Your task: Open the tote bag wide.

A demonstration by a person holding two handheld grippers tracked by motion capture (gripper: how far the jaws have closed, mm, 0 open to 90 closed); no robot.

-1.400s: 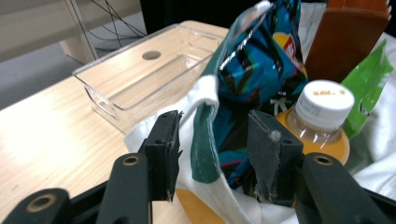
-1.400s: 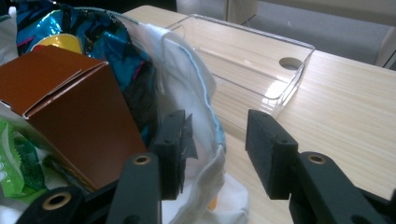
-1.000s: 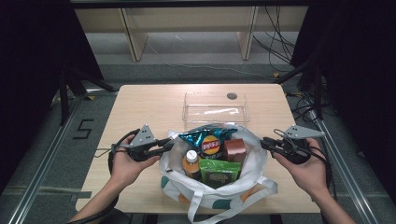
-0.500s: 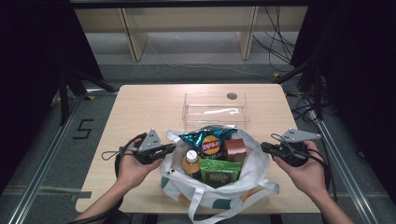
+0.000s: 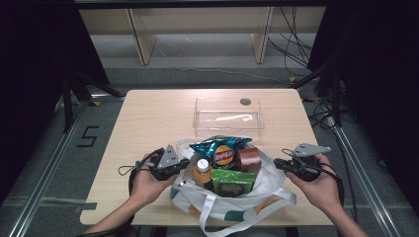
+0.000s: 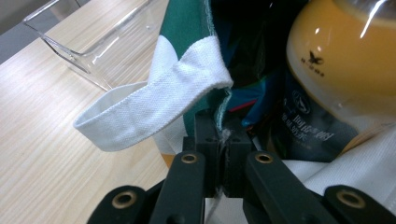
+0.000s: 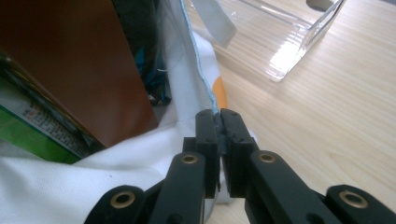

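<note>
A white and green tote bag (image 5: 269,185) lies open near the table's front edge. Inside it are a blue chip packet (image 5: 221,149), an orange-juice bottle (image 5: 201,170), a green packet (image 5: 232,181) and a brown box (image 5: 248,159). My left gripper (image 5: 185,165) is shut on the bag's left rim (image 6: 219,122), beside a white strap loop (image 6: 149,109) and the bottle (image 6: 341,51). My right gripper (image 5: 277,163) is shut on the bag's right rim (image 7: 205,93), next to the brown box (image 7: 70,60).
A clear plastic tray (image 5: 228,118) stands empty behind the bag, mid-table, with a small dark disc (image 5: 245,101) just beyond it. Bare wood (image 5: 148,123) lies to the left and right of the tray. Cables trail on the floor at the back right.
Both hands have drawn nearer the front edge of the table, still gripping the bag's rims. The left gripper has turned so its grey plate faces up more.
</note>
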